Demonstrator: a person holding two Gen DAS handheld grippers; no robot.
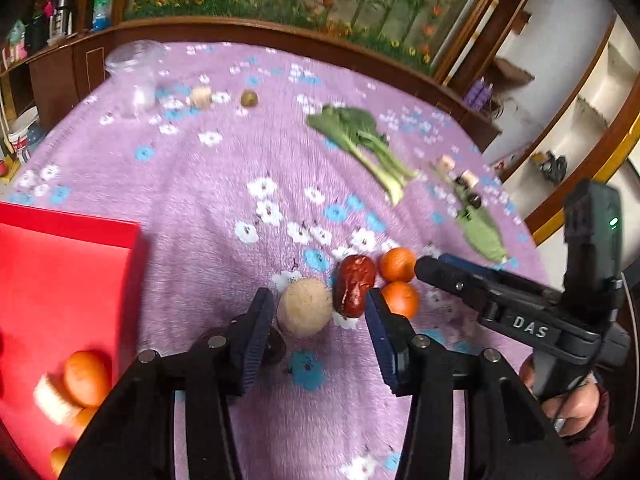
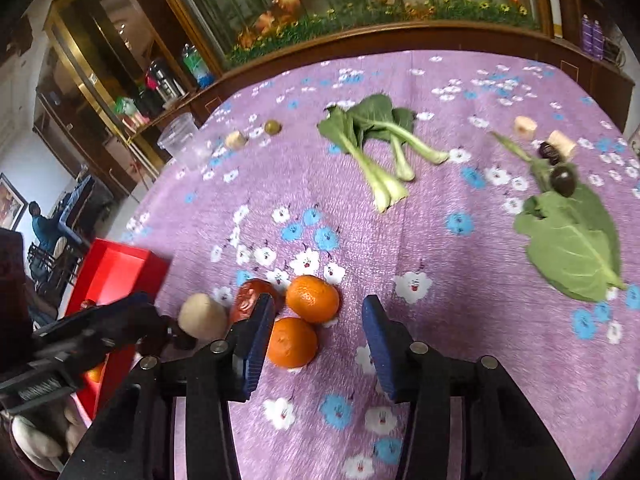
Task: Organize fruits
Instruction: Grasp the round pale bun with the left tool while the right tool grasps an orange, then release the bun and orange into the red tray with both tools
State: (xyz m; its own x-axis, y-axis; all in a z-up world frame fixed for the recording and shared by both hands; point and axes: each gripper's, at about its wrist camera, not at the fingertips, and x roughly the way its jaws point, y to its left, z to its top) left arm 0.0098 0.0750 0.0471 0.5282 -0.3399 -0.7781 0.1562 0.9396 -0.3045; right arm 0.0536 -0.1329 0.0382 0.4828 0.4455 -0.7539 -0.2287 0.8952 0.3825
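We take the cluster of fruit at the near middle of the desk (image 2: 440,240) as our landmark: a pale round fruit (image 1: 305,307), a wrinkled red date (image 1: 354,286) touching its right side, and two oranges (image 2: 312,298) just right of the date, one behind the other.

Our left hand-held gripper (image 1: 320,312) points down at this cluster with its jaws apart; the pale fruit and the date lie in the gap between the blue pads, and neither pad presses on them. A small dark fruit (image 1: 276,346) sits just behind the left pad.

Our right hand-held gripper (image 2: 318,320) also stands open. Its left pad overlaps the date, the nearer orange (image 2: 292,342) lies just inside that pad, and the right pad stands well clear over bare cloth.

Left of the cluster, a red box (image 1: 60,280) holds more oranges (image 1: 86,378) and a pale cut piece.

Beyond the cluster lie bok choy stalks (image 2: 380,148) and, to their right, a broad green leaf (image 2: 572,248) with dark fruits (image 2: 562,180) and pale cut chunks (image 2: 524,126) near its stem. At the far left of the desk we see a clear plastic cup (image 2: 182,140), a beige piece (image 2: 236,139) and a small green fruit (image 2: 273,126).
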